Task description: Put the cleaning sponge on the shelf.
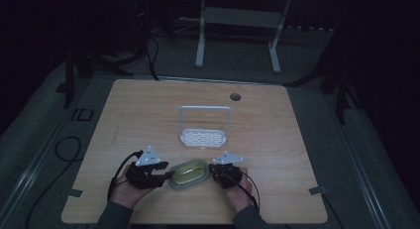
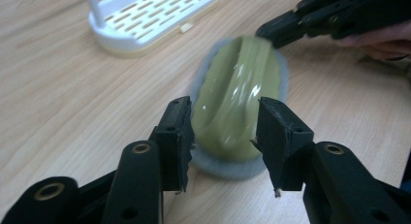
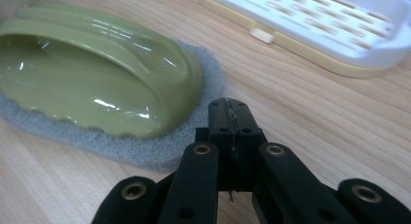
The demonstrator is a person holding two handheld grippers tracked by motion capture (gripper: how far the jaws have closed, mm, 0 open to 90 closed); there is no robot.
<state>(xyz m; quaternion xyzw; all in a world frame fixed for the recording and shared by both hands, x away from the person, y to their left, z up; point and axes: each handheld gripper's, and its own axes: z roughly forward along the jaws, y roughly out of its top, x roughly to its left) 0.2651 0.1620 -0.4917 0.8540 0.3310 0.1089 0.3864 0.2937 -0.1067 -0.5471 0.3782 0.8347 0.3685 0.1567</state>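
The table (image 1: 148, 105) has much free room behind and to both sides, but its near edge is close to both hands. The rack (image 1: 204, 138) stands just behind, apart from the scrubber (image 1: 189, 173), so a push forward could knock it. The scrubber, a green handle on a grey pad, lies flat near the front edge, between the grippers. The left gripper (image 2: 223, 136) is open, its jaws on both sides of the handle, holding nothing. I think the glossy handle may slip out if they close off-centre. The right gripper (image 3: 231, 118) is closed on nothing, just beside the pad.
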